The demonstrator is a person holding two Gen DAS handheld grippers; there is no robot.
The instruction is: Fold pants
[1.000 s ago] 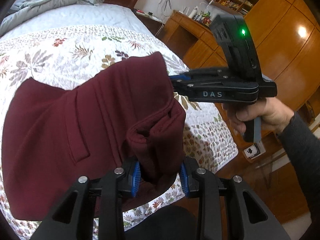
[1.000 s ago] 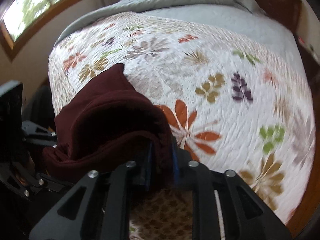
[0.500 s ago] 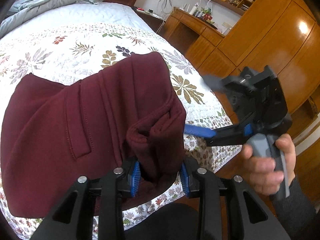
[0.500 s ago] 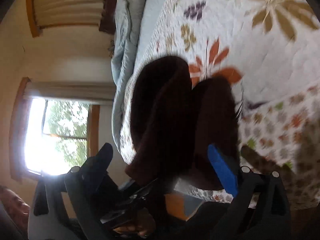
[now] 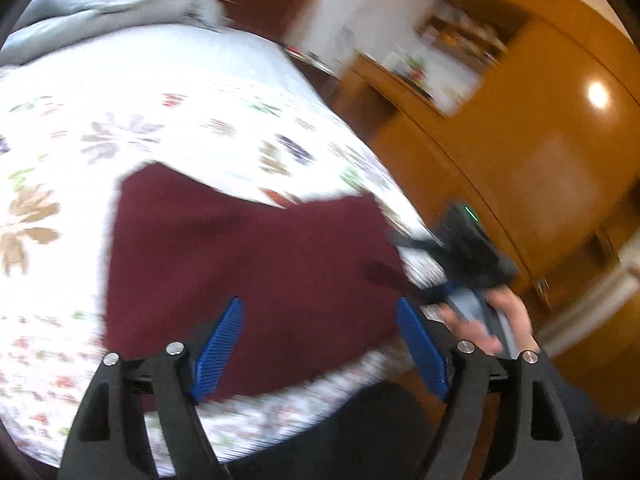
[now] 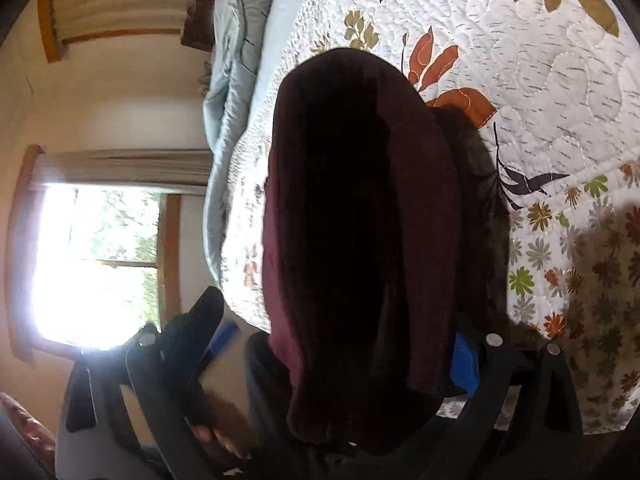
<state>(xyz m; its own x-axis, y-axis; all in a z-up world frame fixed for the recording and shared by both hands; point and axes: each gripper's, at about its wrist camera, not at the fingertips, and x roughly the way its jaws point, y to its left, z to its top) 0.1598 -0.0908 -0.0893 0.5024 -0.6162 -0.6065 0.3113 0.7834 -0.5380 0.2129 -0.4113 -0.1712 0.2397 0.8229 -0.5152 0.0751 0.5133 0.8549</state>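
Both jaws just opened, pants (image 5: 248, 264) seemingly loose between them

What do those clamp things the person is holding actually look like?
Each is a black plastic tool. The left gripper has two angular black fingers with silver rivets and ridged blue pads. The right gripper is built the same; seen from the left, it has a green light on its body. The person wears a dark sleeve.
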